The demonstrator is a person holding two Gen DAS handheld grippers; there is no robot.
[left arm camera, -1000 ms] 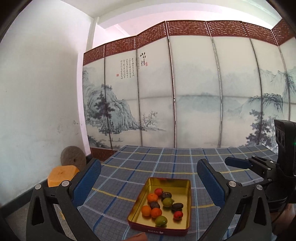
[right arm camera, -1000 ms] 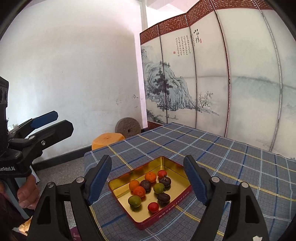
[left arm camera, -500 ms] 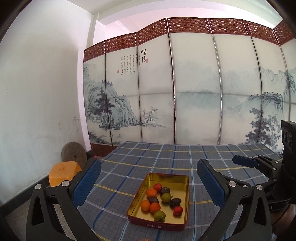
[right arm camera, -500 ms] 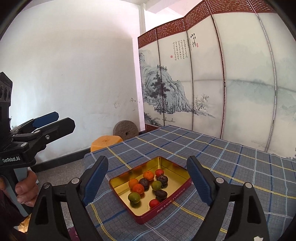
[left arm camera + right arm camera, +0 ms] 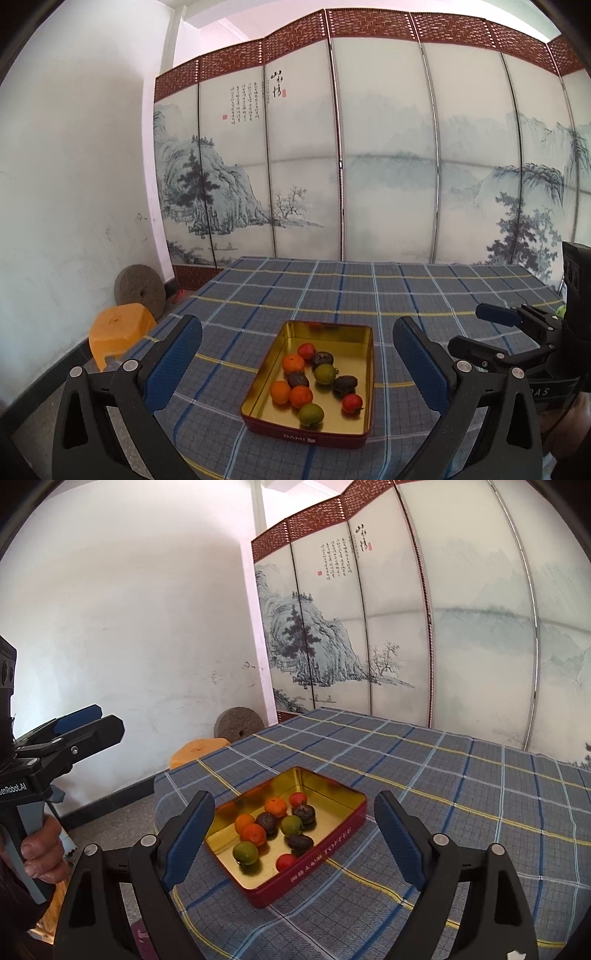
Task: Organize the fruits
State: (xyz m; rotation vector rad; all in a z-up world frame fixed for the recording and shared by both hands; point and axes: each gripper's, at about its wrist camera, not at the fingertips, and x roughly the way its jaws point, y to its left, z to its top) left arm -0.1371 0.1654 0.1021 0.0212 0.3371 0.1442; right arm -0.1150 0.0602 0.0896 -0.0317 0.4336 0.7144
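A gold tin with red sides sits on the checked tablecloth near the table's front edge. Several small fruits lie loose in it: oranges, green ones, red ones and dark ones. My left gripper is open and empty, held above and short of the tin. My right gripper is open and empty, also held short of the tin. Each gripper shows at the edge of the other's view.
The blue-grey checked cloth covers the table. A painted folding screen stands behind it. An orange stool and a round millstone sit on the floor at the left by the white wall.
Both grippers have pulled back and tilted a little, so the tin sits slightly further off in both views. Both grippers stay open and empty. The fruits have not moved.
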